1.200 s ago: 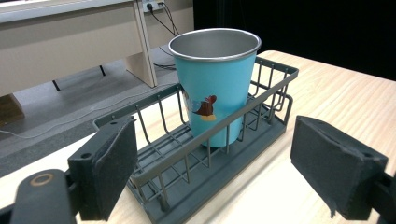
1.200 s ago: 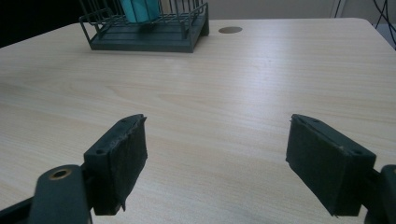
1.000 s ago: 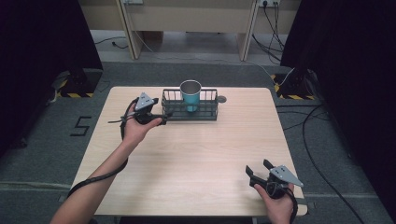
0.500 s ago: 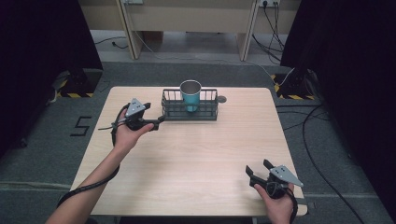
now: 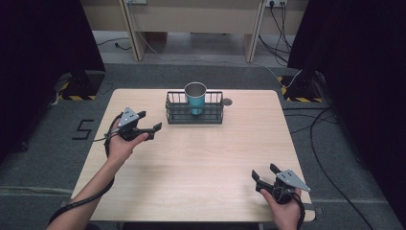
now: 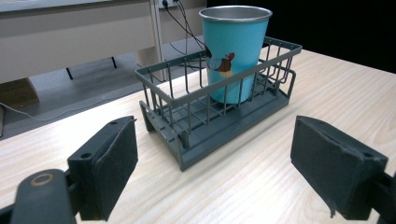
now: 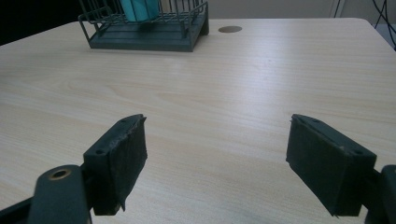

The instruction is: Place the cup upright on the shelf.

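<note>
Left gripper [image 5: 152,129] withdrawn from wire basket [image 5: 194,114]; right gripper [image 5: 265,176] unmoved.
Both sets of jaws stand wide open, holding and touching nothing; teal cup [image 6: 233,49] stands upright inside the basket.

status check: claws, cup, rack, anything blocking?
Left claw open, empty, short of rack. Right claw open, empty, near table edge. Teal cup upright in rack. Nothing between.

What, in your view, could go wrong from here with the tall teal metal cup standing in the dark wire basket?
1. The teal metal cup stands well above the dark wire basket rim, so a knock from the open left gripper might tip it.
2. The basket looks light; a push could slide it towards the table's far edge.
3. The right gripper sits too far off to steady anything.
</note>
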The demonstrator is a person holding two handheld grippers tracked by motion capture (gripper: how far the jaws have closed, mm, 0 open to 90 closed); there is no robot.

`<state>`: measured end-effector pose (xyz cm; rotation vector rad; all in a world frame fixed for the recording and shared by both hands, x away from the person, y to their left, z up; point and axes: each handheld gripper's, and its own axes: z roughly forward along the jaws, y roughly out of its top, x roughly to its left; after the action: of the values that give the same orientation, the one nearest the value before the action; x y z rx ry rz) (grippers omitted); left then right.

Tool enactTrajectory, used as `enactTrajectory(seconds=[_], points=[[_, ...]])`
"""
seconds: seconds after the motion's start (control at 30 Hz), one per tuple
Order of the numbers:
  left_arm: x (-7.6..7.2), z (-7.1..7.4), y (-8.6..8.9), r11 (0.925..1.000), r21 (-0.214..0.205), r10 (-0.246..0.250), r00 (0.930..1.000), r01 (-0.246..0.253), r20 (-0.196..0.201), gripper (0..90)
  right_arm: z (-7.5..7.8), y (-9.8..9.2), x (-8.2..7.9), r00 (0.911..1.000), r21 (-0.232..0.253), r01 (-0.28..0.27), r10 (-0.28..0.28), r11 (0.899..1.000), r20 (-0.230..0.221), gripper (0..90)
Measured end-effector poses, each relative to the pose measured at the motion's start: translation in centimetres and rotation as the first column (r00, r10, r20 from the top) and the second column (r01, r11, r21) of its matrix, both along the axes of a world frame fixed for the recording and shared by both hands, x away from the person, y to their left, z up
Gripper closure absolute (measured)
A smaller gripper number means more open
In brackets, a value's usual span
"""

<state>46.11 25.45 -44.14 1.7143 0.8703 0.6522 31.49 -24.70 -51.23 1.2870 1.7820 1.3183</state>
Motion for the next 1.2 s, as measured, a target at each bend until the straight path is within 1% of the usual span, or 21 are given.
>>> enactTrajectory(seconds=[0.2, 0.4, 0.53, 0.93, 1.2], points=[[-1.0, -0.6, 0.5, 1.0, -0.003, -0.003, 0.9999, 0.003, -0.014, 14.3, 0.0, 0.0, 0.0, 1.0, -0.002, -0.001, 0.001, 1.0, 0.001, 21.0], [-1.8, -1.1, 1.2, 0.9999, -0.008, 0.008, 0.9998, -0.008, -0.017, 14.3, 0.0, 0.0, 0.0, 1.0, 0.0, -0.001, 0.001, 1.0, 0.0, 20.9], [-2.5, -1.5, 1.8, 0.9999, -0.002, 0.012, 0.9997, -0.013, -0.019, 14.3, 0.0, 0.0, 0.0, 1.0, 0.0, 0.0, 0.0, 1.0, 0.0, 20.9], [-4.3, -2.7, 3.6, 0.9992, -0.006, 0.04, 0.9987, -0.04, -0.033, 14.3, 0.0, 0.0, 0.0, 1.0, -0.003, 0.0, 0.0, 1.0, 0.001, 20.9], [-5.4, -3.4, 4.9, 0.9976, -0.02, 0.066, 0.9969, -0.067, -0.043, 14.3, 0.0, 0.0, 0.0, 1.0, -0.004, -0.001, 0.001, 1.0, 0.0, 20.9]])
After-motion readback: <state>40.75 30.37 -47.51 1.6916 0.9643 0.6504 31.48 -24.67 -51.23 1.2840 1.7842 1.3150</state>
